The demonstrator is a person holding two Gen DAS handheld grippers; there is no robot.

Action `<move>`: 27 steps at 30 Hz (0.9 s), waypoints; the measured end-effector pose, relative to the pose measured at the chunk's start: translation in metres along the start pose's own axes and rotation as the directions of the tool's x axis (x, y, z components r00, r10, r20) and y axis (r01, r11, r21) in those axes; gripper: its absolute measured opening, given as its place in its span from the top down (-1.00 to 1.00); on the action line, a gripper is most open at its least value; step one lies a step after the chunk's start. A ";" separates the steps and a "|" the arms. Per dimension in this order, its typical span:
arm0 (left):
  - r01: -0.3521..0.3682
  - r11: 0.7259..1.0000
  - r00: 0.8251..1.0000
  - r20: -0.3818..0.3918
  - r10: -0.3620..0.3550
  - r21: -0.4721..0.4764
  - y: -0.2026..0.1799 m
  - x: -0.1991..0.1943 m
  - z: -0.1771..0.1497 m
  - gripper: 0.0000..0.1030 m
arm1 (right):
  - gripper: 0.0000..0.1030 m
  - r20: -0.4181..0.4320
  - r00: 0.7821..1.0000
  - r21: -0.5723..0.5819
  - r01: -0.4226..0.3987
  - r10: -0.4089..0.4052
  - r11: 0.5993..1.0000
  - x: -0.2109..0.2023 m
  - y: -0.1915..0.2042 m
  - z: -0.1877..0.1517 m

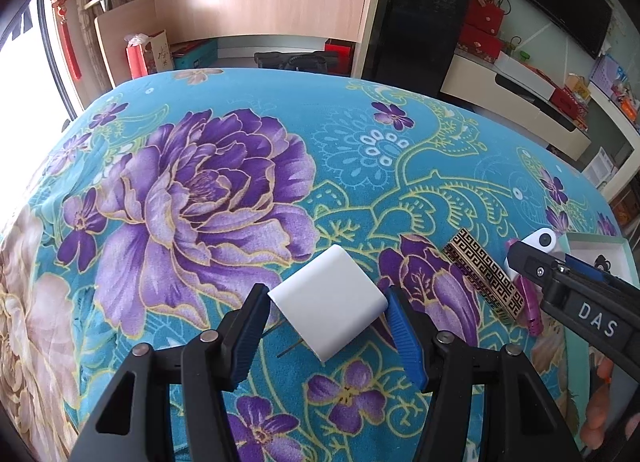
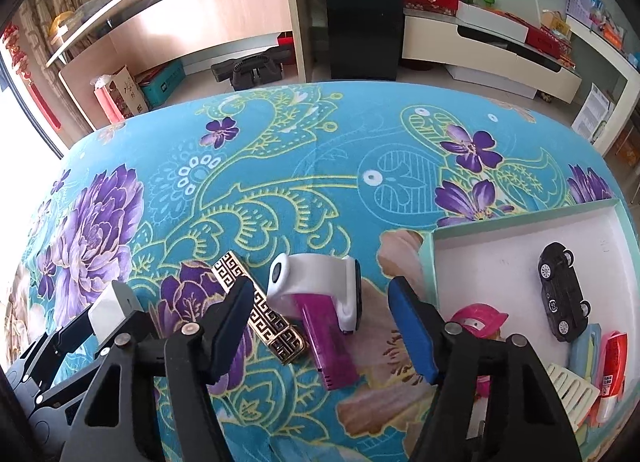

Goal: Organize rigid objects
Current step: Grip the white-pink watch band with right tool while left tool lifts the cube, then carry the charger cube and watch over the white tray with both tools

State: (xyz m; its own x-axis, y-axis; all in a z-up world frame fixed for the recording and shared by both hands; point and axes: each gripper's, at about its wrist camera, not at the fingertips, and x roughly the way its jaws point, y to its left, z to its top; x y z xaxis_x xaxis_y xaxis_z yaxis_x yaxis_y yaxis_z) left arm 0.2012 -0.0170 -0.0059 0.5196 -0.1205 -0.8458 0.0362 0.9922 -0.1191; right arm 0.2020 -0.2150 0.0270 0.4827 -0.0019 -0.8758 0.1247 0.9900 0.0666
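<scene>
A white plug-in charger (image 1: pixel 330 302) with metal prongs sits between the fingers of my left gripper (image 1: pixel 324 326), whose jaws touch or nearly touch its sides; it also shows in the right wrist view (image 2: pixel 108 312). My right gripper (image 2: pixel 320 326) is open above a white and magenta lint shaver (image 2: pixel 320 302) lying on the cloth. A gold and black patterned lighter (image 2: pixel 260 310) lies just left of the shaver; it also shows in the left wrist view (image 1: pixel 486 280).
A white tray with a teal rim (image 2: pixel 436 262) stands at the right. It holds a black toy car (image 2: pixel 560 296), a pink toy helmet (image 2: pixel 478 318), a cream comb (image 2: pixel 572 390) and a red and white tube (image 2: pixel 612 366). The floral cloth (image 1: pixel 240 181) covers the table.
</scene>
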 end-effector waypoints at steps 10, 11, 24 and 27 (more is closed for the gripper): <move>0.004 1.000 1.000 0.002 -0.004 -0.017 0.005 -0.001 0.001 -0.21 | 0.05 0.050 0.998 0.029 -0.045 0.043 0.999 -0.015 -0.001 -0.001; 0.003 1.000 1.000 0.003 -0.003 -0.017 0.005 -0.002 0.001 -0.21 | 0.05 0.064 0.997 0.031 -0.047 0.044 0.998 -0.020 -0.002 -0.002; 0.005 1.000 0.999 0.042 -0.005 0.004 -0.002 -0.018 0.004 -0.21 | 0.05 0.198 0.980 0.068 -0.020 0.006 0.997 -0.072 -0.015 -0.009; 0.006 1.000 0.998 0.057 -0.007 0.014 -0.007 -0.024 0.005 -0.21 | 0.05 0.227 0.974 0.083 -0.012 -0.007 0.996 -0.085 -0.021 -0.011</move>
State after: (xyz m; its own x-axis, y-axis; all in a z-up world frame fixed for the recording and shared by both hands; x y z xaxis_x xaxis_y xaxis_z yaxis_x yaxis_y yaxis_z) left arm 0.1929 -0.0206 0.0174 0.5668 -0.1255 -0.8142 0.0513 0.9918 -0.1172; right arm 0.1490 -0.2340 0.0951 0.6660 -0.0408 -0.7448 0.1903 0.9748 0.1168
